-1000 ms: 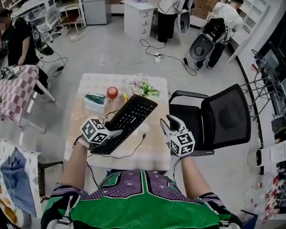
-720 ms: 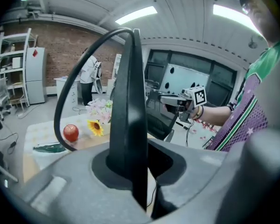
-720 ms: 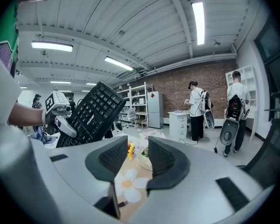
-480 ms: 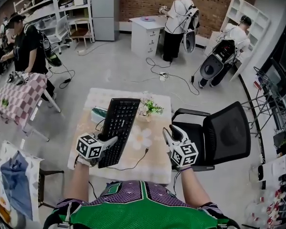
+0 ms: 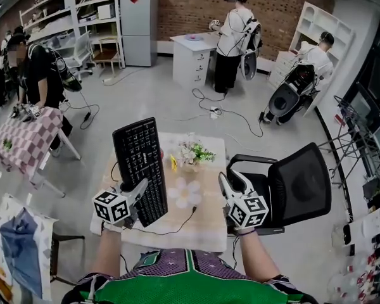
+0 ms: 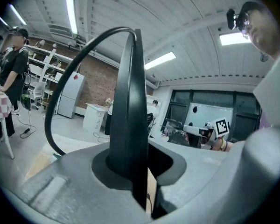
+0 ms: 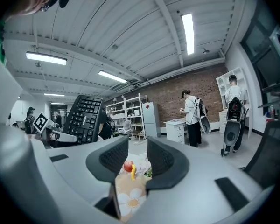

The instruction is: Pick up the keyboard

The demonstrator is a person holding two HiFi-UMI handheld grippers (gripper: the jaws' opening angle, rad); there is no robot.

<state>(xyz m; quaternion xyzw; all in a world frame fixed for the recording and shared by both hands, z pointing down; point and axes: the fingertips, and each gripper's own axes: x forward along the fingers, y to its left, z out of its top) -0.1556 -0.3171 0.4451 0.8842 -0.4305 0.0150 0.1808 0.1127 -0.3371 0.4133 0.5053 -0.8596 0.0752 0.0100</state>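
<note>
The black keyboard (image 5: 138, 160) hangs above the table, tipped up with its keys facing me. My left gripper (image 5: 138, 194) is shut on its near edge. In the left gripper view the keyboard (image 6: 129, 120) stands edge-on between the pads of my left gripper (image 6: 141, 168), and its cable (image 6: 60, 101) loops off to the left. My right gripper (image 5: 230, 183) is held over the table's right edge, open with nothing between its fingers. In the right gripper view the jaws of my right gripper (image 7: 137, 160) stand apart, and the raised keyboard (image 7: 85, 116) shows at the left.
The cloth-covered table (image 5: 202, 214) holds a flower bunch (image 5: 194, 152), a banana (image 5: 173, 163) and an apple (image 7: 128, 165). The keyboard cable (image 5: 177, 224) trails across the table. A black office chair (image 5: 294, 182) stands close on the right. Several people work at the back and left.
The keyboard has risen off the table in my left gripper and swung from lying slantwise to nearly upright. Both grippers have moved up; the right one stays empty.
</note>
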